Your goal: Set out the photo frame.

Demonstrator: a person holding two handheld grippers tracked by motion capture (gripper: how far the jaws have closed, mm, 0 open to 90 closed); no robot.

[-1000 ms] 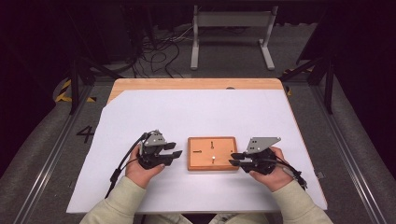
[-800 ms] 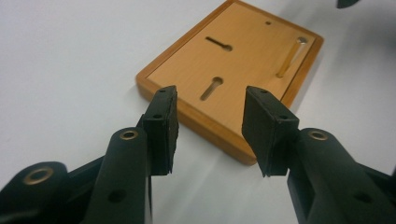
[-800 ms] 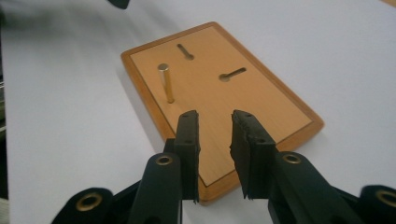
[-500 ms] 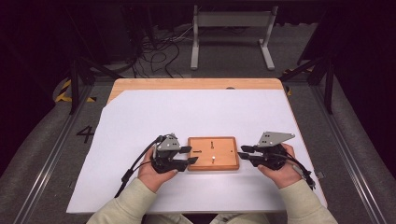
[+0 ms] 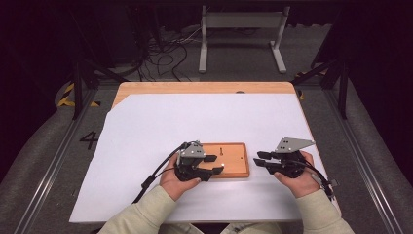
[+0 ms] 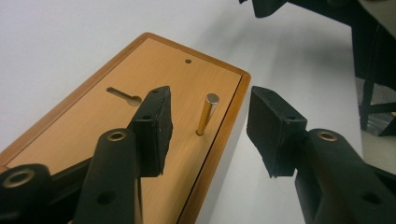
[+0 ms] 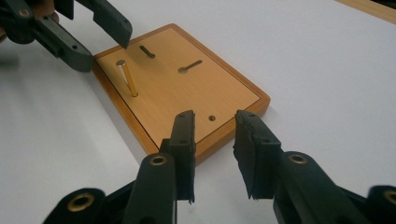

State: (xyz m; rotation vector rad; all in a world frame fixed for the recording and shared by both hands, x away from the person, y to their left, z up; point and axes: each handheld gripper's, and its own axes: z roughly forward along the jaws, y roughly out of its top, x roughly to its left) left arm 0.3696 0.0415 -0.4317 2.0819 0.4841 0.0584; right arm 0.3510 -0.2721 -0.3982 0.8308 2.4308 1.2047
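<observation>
The left gripper (image 5: 208, 164) sits over the near-left corner of the wooden board (image 5: 236, 165), held low in the person's left hand (image 5: 174, 179), forearm coming up from the bottom edge at a slant and cable trailing back along the sleeve. Its jaws stand apart and have just been opening; in the left gripper view the brass peg (image 6: 206, 114) stands upright in the board right between them, a touch closer to the jaw on the left, with neither pad touching it. That jaw hangs over the board's face, the other out past the board's edge over the white table cover (image 5: 195, 117).

Over on the other side, the right gripper (image 5: 260, 162) hovers just off the board's right edge, nose aimed at it, grey plate on top, the right hand (image 5: 298, 176) wrapped round the body and the wrist angled inward. Its jaws are parted too, nothing between them; in the right gripper view the board's near corner lies just ahead of the tips, a small hole beyond them, two keyhole slots farther on, and the peg at the far end beside the other gripper.
</observation>
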